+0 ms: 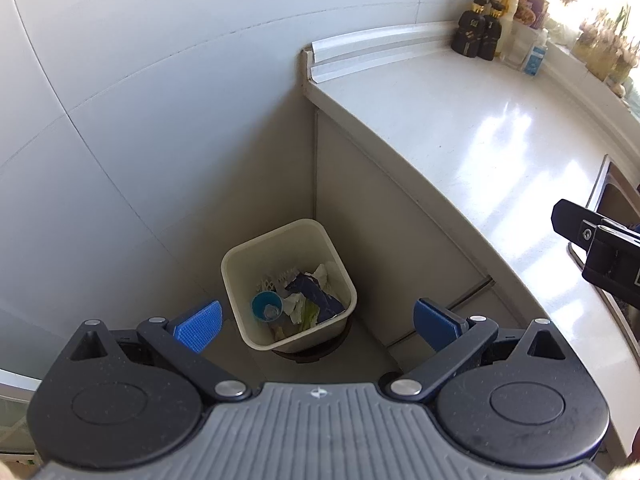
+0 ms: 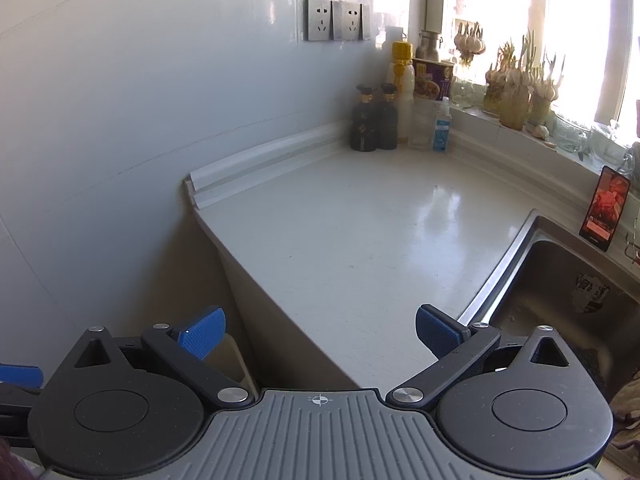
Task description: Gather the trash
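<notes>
A cream waste bin (image 1: 236, 264) stands on the floor in the corner between the wall and the counter's side. It holds crumpled white paper (image 1: 323, 274), a dark blue wrapper (image 1: 314, 294) and a blue cup (image 1: 267, 307). My left gripper (image 1: 318, 326) is open and empty, held high above the bin. My right gripper (image 2: 320, 334) is open and empty above the white countertop (image 2: 360, 232) near its front edge. The right gripper's black body (image 1: 600, 252) shows at the right edge of the left wrist view. A corner of the bin (image 2: 240, 364) shows below the counter.
Two dark bottles (image 2: 374, 124), a yellow-capped bottle (image 2: 400, 80), a small clear bottle (image 2: 442, 126) and a box stand at the counter's back corner. A steel sink (image 2: 560, 292) is at the right with a phone (image 2: 604, 208) propped behind it. Sprouting garlic lines the windowsill (image 2: 520, 92).
</notes>
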The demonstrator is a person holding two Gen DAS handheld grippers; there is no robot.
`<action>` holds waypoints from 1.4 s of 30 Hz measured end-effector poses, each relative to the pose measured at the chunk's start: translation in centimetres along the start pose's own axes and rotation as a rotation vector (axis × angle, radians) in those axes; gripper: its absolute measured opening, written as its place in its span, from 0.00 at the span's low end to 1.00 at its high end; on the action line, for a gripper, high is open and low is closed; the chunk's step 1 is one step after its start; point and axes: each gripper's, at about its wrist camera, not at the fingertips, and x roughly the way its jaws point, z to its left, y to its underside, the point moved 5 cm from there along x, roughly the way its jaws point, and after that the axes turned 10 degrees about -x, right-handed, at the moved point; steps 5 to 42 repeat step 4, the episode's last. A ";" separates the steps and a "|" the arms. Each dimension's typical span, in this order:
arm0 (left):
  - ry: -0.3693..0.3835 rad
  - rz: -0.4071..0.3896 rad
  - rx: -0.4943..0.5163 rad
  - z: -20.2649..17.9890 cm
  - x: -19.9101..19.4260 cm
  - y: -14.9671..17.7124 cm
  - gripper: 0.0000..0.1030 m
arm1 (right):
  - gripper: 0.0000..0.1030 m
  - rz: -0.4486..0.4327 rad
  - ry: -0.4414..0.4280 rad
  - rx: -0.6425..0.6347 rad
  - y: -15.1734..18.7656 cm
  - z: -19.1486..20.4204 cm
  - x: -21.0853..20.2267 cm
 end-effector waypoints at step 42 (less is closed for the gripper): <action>0.009 0.016 -0.010 0.2 0.4 -0.1 0.99 | 0.99 0.008 -0.007 -0.003 -0.1 -0.1 1.0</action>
